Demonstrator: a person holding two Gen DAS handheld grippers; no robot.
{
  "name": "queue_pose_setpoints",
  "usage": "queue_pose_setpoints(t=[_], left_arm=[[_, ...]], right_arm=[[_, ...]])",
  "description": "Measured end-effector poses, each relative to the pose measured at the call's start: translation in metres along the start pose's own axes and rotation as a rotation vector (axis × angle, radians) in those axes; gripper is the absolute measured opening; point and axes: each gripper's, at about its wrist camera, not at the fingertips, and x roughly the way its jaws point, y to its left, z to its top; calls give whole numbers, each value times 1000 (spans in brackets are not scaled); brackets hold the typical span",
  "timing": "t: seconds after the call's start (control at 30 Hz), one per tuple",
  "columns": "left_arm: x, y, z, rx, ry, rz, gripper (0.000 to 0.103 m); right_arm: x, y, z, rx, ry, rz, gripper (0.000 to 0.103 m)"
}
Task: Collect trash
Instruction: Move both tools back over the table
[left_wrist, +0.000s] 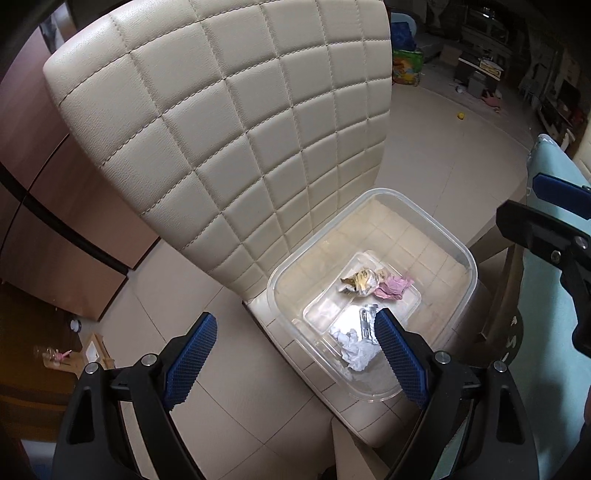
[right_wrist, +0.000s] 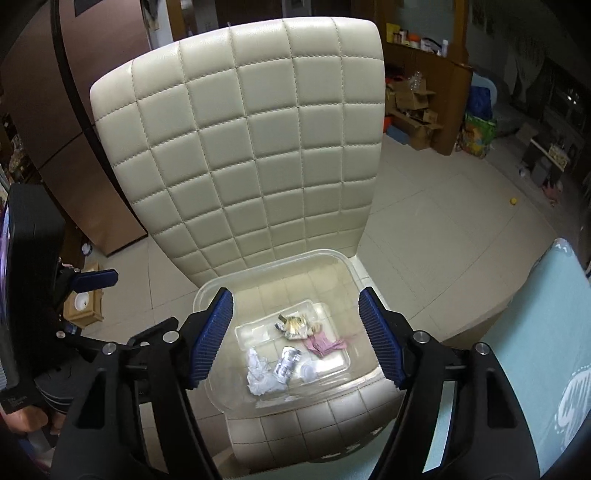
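Observation:
A clear plastic bin (left_wrist: 460, 254) (right_wrist: 207, 291) sits on the seat of a cream quilted chair (left_wrist: 236, 140) (right_wrist: 258, 147). Inside lie a crumpled white tissue (left_wrist: 356, 350) (right_wrist: 260, 376), a pink wrapper (left_wrist: 393, 288) (right_wrist: 325, 341), a gold-brown wrapper (left_wrist: 360, 282) (right_wrist: 291, 325), a silver foil piece (left_wrist: 365, 321) (right_wrist: 288, 363) and a flat clear plastic tray (left_wrist: 325, 314) (right_wrist: 258, 332). My left gripper (left_wrist: 295, 358) is open and empty, above the bin's near-left edge. My right gripper (right_wrist: 295, 336) is open and empty, hovering over the bin; it also shows at the right of the left wrist view (left_wrist: 546, 221).
A light blue table surface (right_wrist: 535, 350) (left_wrist: 546, 332) is at the right. A brown cabinet (left_wrist: 55, 206) (right_wrist: 74, 110) stands at the left. A small wooden box (right_wrist: 83, 306) sits on the tiled floor. Cardboard boxes (right_wrist: 413, 107) and clutter lie far back.

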Motion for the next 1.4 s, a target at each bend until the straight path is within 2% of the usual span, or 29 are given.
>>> queue_pose_setpoints(t=[0.23, 0.43, 0.63, 0.83, 1.0, 1.17, 1.27, 1.4], left_arm=[[-15, -15, -4, 25, -13, -33, 85], [-42, -53, -12, 87, -38, -88, 85], [-84, -125, -36, 227, -86, -157, 85], [-115, -203, -77, 360, -85, -234, 85], [-140, -274, -114, 487, -80, -309, 85], [-165, -338, -147, 614, -93, -370, 85], [-176, -370, -162, 660, -90, -410, 85], [-183, -404, -176, 712, -75, -444, 85]], right_arm=[[-26, -16, -35, 43, 40, -60, 71], [-73, -47, -88, 148, 55, -130, 71], [-131, -84, -156, 279, 50, -218, 71], [-189, -120, -227, 391, 43, -323, 69], [-241, -154, -294, 479, 63, -435, 63], [-284, -193, -359, 603, 86, -566, 63], [-311, -219, -402, 693, 112, -654, 63], [-339, -245, -446, 785, 132, -718, 64]])
